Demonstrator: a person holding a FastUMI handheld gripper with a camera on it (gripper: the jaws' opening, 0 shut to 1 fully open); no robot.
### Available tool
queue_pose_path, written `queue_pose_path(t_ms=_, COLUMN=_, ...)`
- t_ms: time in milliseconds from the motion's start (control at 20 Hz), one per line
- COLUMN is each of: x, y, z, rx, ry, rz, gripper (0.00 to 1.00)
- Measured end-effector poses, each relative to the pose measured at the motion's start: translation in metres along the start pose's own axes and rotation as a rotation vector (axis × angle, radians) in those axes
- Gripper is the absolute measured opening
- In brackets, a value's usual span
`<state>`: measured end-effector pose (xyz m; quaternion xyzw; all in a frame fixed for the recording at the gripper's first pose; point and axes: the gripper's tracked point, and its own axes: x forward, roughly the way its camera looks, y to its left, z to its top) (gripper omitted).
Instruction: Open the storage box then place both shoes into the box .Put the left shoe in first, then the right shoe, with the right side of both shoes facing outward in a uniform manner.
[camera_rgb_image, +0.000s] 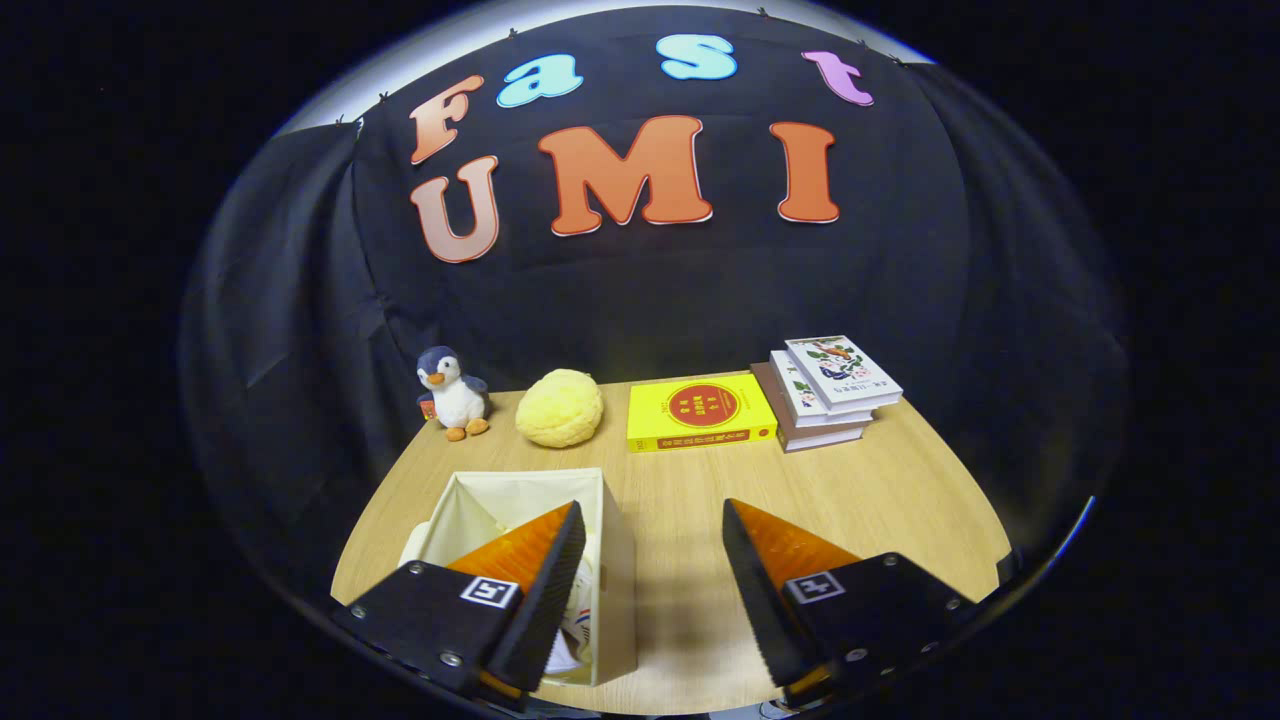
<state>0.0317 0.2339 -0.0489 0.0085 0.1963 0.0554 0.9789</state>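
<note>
At my ten o'clock a plush penguin (453, 392) stands at the counter's (900, 500) far edge. The storage box (520, 500), cream fabric and open-topped, sits at my eleven o'clock, partly under my left finger, its long axis running away from me. Something white with dark markings lies inside near the front wall, likely a shoe, though I cannot tell which. My gripper (650, 545) is spread wide, holding nothing. Beyond, from twelve to one o'clock: a yellow puff (560, 407), a yellow book (700, 411), stacked books (828, 390).
</note>
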Motion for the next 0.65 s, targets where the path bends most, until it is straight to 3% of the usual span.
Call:
queue_pose_path(t_ms=100, x=-0.008, y=-0.018, z=0.005, rx=-0.002, ry=-0.01, rz=-0.013, gripper=0.98)
queue_pose_path(t_ms=650, x=-0.058, y=-0.114, z=0.022, rx=0.055, ry=-0.102, rz=-0.027, gripper=0.98)
